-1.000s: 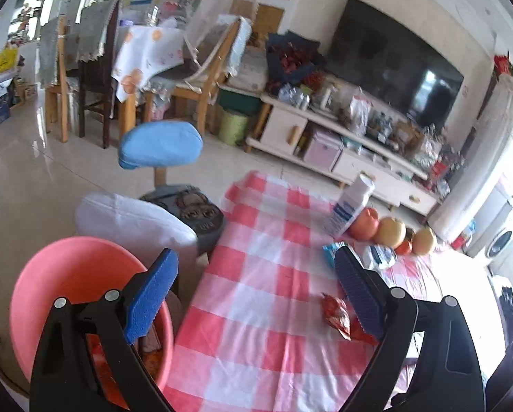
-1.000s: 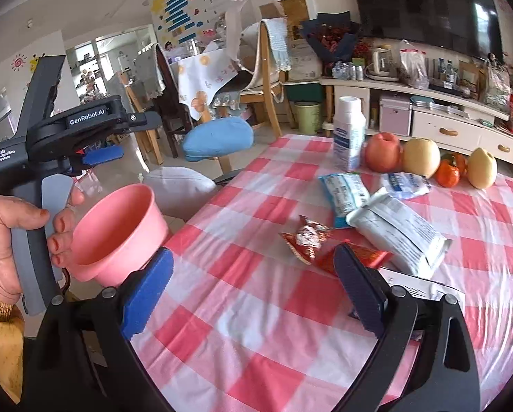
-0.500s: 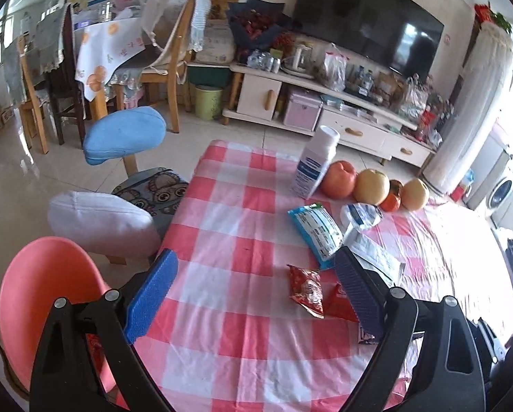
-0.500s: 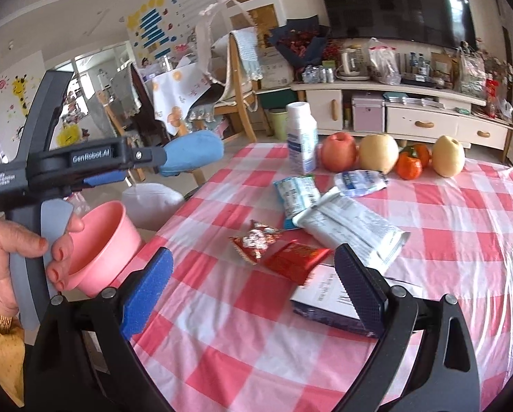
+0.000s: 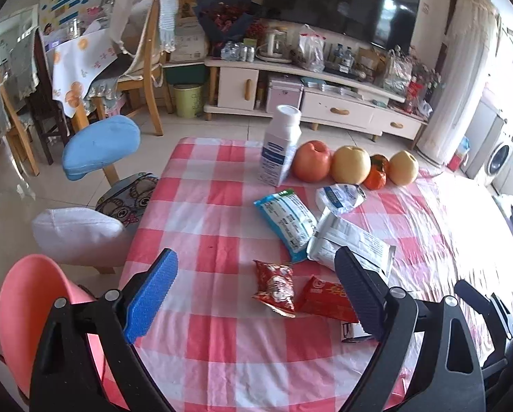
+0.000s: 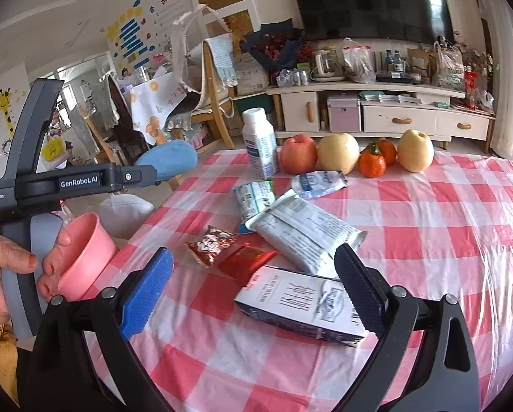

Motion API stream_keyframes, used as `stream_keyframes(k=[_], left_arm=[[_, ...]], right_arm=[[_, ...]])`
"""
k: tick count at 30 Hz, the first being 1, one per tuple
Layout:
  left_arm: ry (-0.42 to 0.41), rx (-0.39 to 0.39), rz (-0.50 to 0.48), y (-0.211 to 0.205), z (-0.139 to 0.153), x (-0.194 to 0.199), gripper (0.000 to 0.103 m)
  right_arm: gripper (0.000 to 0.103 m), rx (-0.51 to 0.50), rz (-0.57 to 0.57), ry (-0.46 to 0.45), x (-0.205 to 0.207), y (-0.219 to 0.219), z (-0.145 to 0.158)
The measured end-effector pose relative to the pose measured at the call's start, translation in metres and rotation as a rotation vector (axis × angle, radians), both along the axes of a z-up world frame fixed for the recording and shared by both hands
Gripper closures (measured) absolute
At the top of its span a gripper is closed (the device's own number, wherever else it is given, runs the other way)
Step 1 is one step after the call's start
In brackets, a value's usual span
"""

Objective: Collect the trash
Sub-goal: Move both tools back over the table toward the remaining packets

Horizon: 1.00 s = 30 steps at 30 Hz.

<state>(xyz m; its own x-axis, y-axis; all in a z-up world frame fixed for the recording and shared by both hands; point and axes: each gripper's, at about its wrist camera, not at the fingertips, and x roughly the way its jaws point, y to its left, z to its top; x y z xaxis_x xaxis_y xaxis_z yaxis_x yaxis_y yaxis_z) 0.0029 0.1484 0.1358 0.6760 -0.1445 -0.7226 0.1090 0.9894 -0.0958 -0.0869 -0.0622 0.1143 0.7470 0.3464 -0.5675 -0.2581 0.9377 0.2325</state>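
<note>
Hand-held gripper, right (image 6: 253,292), gapes above wrappers (image 6: 229,250) near the table edge (image 6: 153,216).

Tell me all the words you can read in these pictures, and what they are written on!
"GenRobot.AI": on the black handheld left gripper, seen from the right wrist.
"Data Acquisition System": small white print on the same gripper body.
Too small or blurred to read: the dark blue and white flat carton, the white and blue upright bottle, the red crinkled snack packets, the large white flat pouch and the colourful wall posters.
</note>
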Motion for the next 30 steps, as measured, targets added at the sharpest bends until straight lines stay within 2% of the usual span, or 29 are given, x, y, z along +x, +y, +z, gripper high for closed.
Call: stream_keyframes(k=[9, 30], left_arm=[[0.01, 0.042, -0.048, -0.031, -0.003, 0.004, 0.011], [0.06, 0.11, -0.084, -0.081, -0.017, 0.023, 0.011]], right_arm=[[0.008, -0.027, -0.031, -0.008, 0.002, -0.02, -0.003], [0.007, -0.045, -0.063, 0.022, 0.018, -0.049, -0.017]])
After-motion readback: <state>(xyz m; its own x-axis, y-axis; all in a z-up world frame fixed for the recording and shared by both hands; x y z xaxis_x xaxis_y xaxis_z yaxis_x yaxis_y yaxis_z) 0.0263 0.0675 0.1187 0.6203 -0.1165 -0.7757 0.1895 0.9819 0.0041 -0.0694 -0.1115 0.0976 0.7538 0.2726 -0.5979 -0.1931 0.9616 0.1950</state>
